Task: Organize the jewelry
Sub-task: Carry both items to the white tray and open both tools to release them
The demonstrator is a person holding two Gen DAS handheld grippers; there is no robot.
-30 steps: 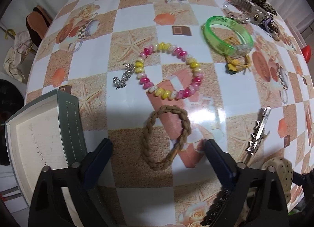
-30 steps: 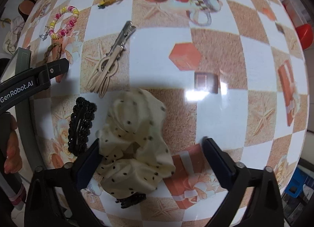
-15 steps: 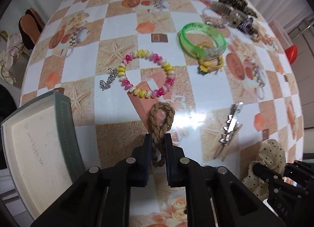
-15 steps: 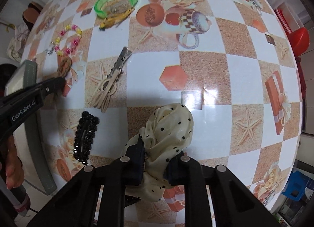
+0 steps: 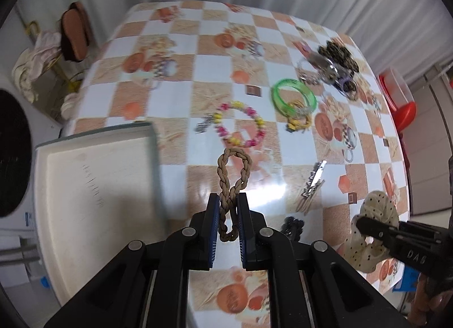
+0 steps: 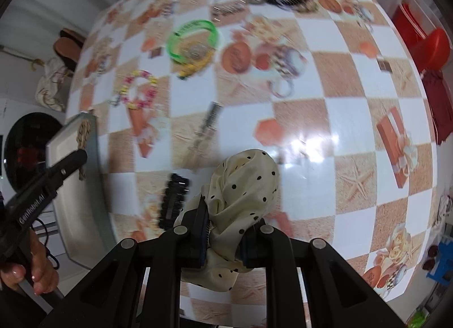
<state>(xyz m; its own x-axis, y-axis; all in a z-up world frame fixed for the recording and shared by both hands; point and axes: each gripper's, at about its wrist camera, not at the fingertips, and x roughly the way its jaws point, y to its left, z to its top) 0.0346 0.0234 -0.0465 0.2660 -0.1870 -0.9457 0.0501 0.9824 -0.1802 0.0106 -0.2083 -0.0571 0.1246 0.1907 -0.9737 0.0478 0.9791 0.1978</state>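
grey-rimmed tray [image 5: 93,175]: sitting at the table's left edge, its cream inside bare. left gripper [image 5: 228,209]: jaws narrow, pinching the braided tan bracelet [image 5: 232,175] clear of the table. right gripper [image 6: 223,214]: jaws narrow, clamping the dotted cream scrunchie [image 6: 243,183].

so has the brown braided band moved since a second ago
Yes. The brown braided band lay flat beside the beaded bracelet; now the left tool has just closed on it and holds it up off the table, bracelet still in place.
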